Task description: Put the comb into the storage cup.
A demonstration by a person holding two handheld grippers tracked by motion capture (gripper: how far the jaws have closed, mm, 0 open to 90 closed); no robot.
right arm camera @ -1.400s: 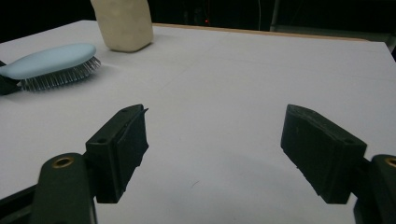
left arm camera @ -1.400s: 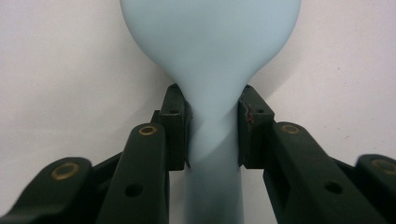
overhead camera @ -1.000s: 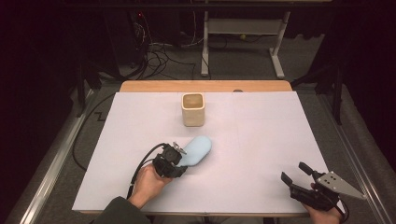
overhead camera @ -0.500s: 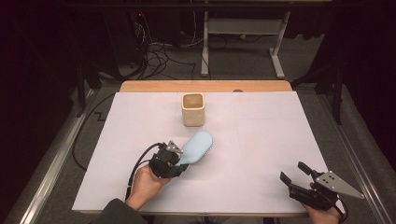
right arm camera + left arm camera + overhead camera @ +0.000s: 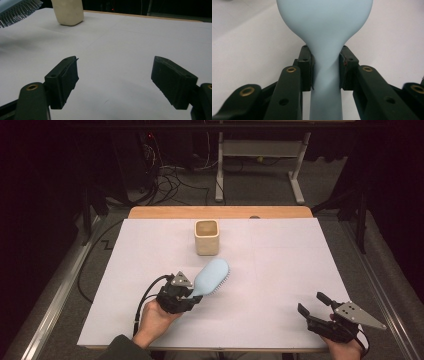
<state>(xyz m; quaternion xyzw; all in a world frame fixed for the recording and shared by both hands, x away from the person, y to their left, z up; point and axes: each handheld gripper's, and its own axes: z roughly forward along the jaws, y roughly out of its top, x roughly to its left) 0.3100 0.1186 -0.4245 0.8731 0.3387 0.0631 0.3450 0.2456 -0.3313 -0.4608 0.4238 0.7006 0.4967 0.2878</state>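
Note:
A light blue hairbrush [image 5: 212, 276] is held off the white table sheet [image 5: 300, 260] left of the middle, bristles facing down and right. My left gripper [image 5: 192, 292] is shut on the brush's narrow neck. In the left gripper view both pads [image 5: 308, 67] press the neck of the hairbrush [image 5: 324, 22]. My right gripper [image 5: 311, 303] rests near the front right corner. Its jaws have just been opening and stand wide, with nothing between them [image 5: 115, 72]. The right gripper view also catches the hairbrush bristles [image 5: 17, 10] at the top left.
A beige square cup [image 5: 206, 237] stands upright at the back middle, just beyond the brush head, and is the cup [image 5: 68, 11] in the right gripper view. The wooden table edge [image 5: 220, 212] runs along the far side. Cables [image 5: 170, 180] and a desk frame [image 5: 260, 155] lie beyond.
The brush head has risen slightly toward the cup in the left gripper. The right hand has kept its place.

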